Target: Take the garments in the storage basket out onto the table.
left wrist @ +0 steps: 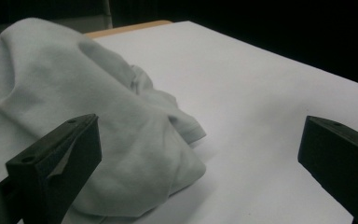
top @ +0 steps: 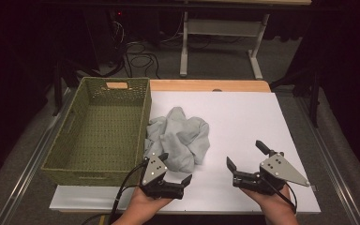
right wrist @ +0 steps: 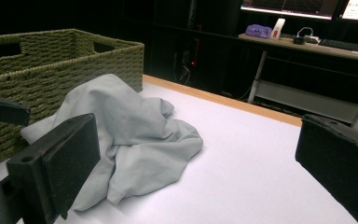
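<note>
A crumpled pale grey cloth (top: 180, 136) lies on the white table top (top: 243, 117), against the front right corner of a green woven basket (top: 98, 131). My left gripper (top: 175, 167) is at the cloth's near edge, open, with nothing between its jaws. In the left gripper view the cloth (left wrist: 88, 121) rises just past the left jaw of this gripper (left wrist: 198, 140). My right gripper (top: 244, 153) stands open over bare table to the right of the cloth. From the right gripper (right wrist: 196, 144) the cloth (right wrist: 126, 126) lies ahead to the left, with the basket (right wrist: 60, 60) behind it.
The basket is empty and takes up the table's left side. A wooden strip (top: 206, 85) runs along the far edge. Beyond it are a desk frame (top: 220, 33) and floor cables (top: 140, 58). A far desk with monitors (right wrist: 307, 28) stands in the right gripper view.
</note>
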{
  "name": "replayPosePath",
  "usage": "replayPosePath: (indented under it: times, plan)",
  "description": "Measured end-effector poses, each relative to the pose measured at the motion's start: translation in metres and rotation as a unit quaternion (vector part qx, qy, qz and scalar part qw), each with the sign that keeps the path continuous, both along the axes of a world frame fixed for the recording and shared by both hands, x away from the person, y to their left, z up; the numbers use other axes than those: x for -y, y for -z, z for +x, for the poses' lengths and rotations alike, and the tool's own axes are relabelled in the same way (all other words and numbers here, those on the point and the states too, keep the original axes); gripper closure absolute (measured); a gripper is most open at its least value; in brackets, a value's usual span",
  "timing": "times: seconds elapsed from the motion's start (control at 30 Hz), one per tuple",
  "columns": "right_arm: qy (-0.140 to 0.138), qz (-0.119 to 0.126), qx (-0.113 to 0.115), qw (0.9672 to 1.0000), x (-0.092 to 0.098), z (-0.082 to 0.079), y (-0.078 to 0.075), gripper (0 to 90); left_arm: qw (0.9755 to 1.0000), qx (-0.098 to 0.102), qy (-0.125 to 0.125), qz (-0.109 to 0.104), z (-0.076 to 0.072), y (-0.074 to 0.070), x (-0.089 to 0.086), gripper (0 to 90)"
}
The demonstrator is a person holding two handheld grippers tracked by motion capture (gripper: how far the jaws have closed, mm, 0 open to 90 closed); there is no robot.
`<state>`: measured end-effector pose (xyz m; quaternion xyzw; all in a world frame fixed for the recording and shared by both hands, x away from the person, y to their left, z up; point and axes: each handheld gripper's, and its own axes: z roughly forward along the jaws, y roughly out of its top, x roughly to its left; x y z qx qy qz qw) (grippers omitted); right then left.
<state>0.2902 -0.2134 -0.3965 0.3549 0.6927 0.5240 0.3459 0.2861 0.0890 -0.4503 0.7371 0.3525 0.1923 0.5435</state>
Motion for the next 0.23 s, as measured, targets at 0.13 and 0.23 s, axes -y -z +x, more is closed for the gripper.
replayPosePath:
  times: [0.13, 0.23]
  plan:
    - [-0.001, 0.003, 0.000, 1.0000, 0.0013, 0.0004, -0.0010, 0.6, 0.9999, -0.011, 0.002, 0.013, 0.0008, 0.0014, 0.0023, 0.1]
    - [-0.004, 0.005, 0.002, 1.0000, 0.0021, 0.0007, -0.0023, 0.6, 0.9999, -0.012, 0.002, 0.011, 0.0014, 0.0024, 0.0022, 0.1]
